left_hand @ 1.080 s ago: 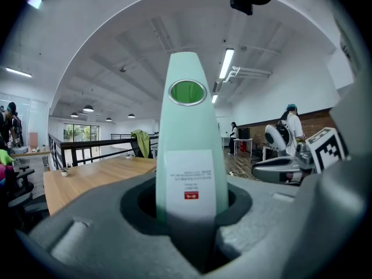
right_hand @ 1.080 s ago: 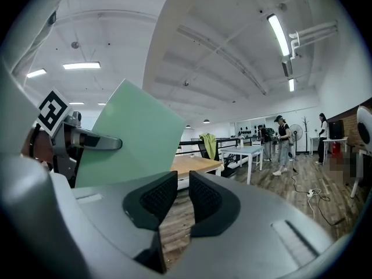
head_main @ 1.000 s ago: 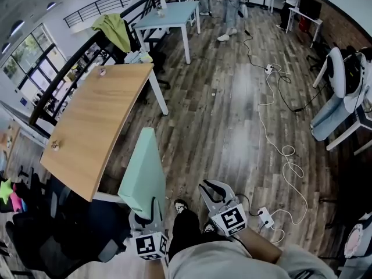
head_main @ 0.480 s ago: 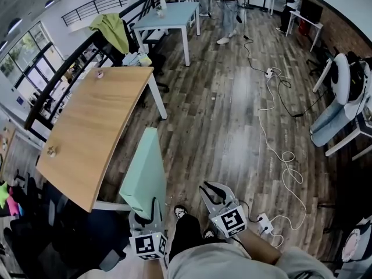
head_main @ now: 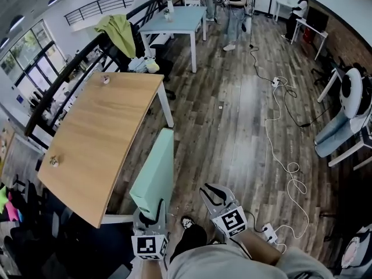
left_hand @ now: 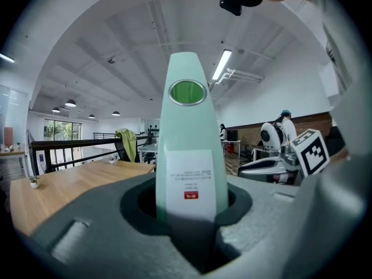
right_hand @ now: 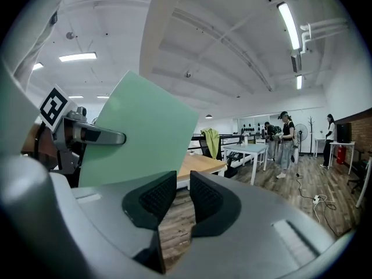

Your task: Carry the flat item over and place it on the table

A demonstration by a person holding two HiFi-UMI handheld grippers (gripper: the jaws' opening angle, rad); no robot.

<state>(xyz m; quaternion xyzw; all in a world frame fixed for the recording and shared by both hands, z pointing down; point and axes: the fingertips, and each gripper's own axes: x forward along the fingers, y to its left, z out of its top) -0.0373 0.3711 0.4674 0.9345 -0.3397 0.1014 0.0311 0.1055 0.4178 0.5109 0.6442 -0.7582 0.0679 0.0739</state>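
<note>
A mint-green flat board (head_main: 154, 176) stands on edge in front of me, beside the near corner of the wooden table (head_main: 99, 138). My left gripper (head_main: 152, 214) is shut on the board's lower edge. In the left gripper view the board (left_hand: 187, 138), with a white label, rises from between the jaws (left_hand: 189, 214). My right gripper (head_main: 210, 192) hangs to the right of the board, apart from it, jaws a little open with nothing between them. The right gripper view shows its pads (right_hand: 160, 195) with bare floor in the gap and the board (right_hand: 142, 135) at the left.
Two small objects (head_main: 53, 161) (head_main: 106, 79) sit on the wooden table. A light blue table (head_main: 174, 19) and people (head_main: 235, 4) are at the back. White cables (head_main: 285, 156) and a power strip (head_main: 268, 232) lie on the floor at right, near chairs (head_main: 343, 127).
The view has shifted toward the wooden table, whose near corner now lies closer to the board. The left gripper still holds the board; the right gripper stays beside it.
</note>
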